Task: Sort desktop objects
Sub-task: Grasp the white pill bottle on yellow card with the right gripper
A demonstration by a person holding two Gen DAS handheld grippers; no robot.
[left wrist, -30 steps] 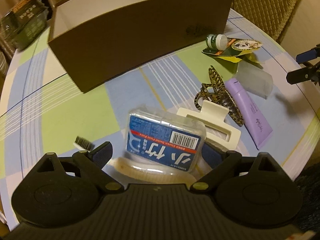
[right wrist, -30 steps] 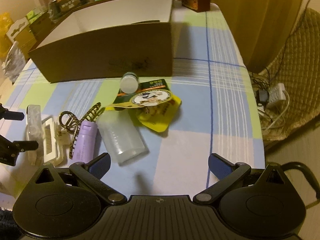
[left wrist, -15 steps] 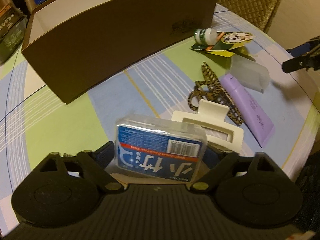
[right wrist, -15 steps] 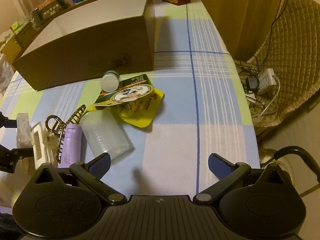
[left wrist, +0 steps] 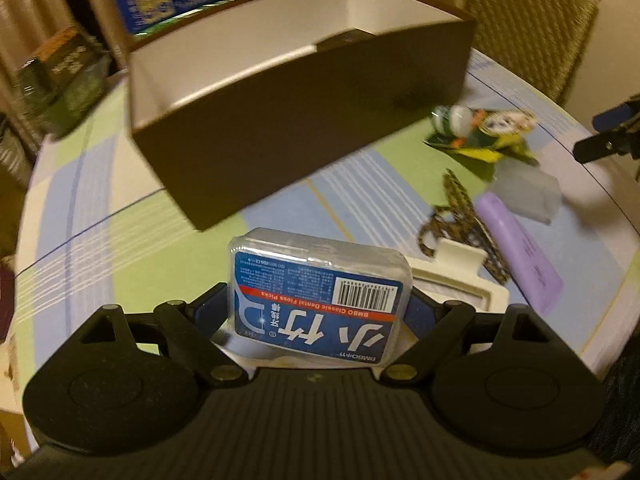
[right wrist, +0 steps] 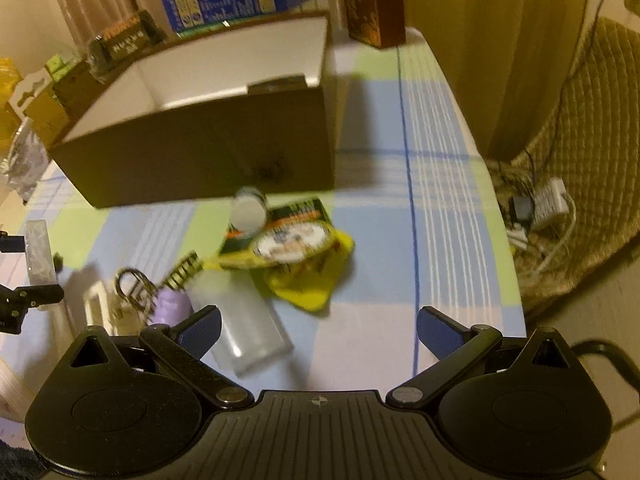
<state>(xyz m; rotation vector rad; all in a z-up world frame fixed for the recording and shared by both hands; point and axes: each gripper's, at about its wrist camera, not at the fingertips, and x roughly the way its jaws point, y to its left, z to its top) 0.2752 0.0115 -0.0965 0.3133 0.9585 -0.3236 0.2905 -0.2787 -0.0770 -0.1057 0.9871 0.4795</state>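
Observation:
My left gripper (left wrist: 316, 300) is shut on a clear dental floss picks box (left wrist: 320, 292) with a blue label and holds it above the table, just in front of the brown cardboard box (left wrist: 300, 120). The brown box is open on top, and the part of its white inside that shows is bare. The right wrist view has the left gripper (right wrist: 24, 268) at its left edge, with the floss box (right wrist: 38, 252) between the fingers. My right gripper (right wrist: 320, 328) is open with nothing in it, low over the table beside a translucent plastic case (right wrist: 248, 328).
On the checked tablecloth lie a purple tube (left wrist: 520, 256), a tortoiseshell hair claw (left wrist: 460, 216), a cream clip (left wrist: 456, 276), a yellow snack packet (right wrist: 308, 272) and a small white-capped bottle (right wrist: 248, 212). Boxes stand behind the brown box. The table edge and floor cables (right wrist: 540, 208) are on the right.
The left jaws closed on the floss box and lifted it off the table toward the brown box. The toothbrush under it dropped out of view. The right gripper stayed nearly in place.

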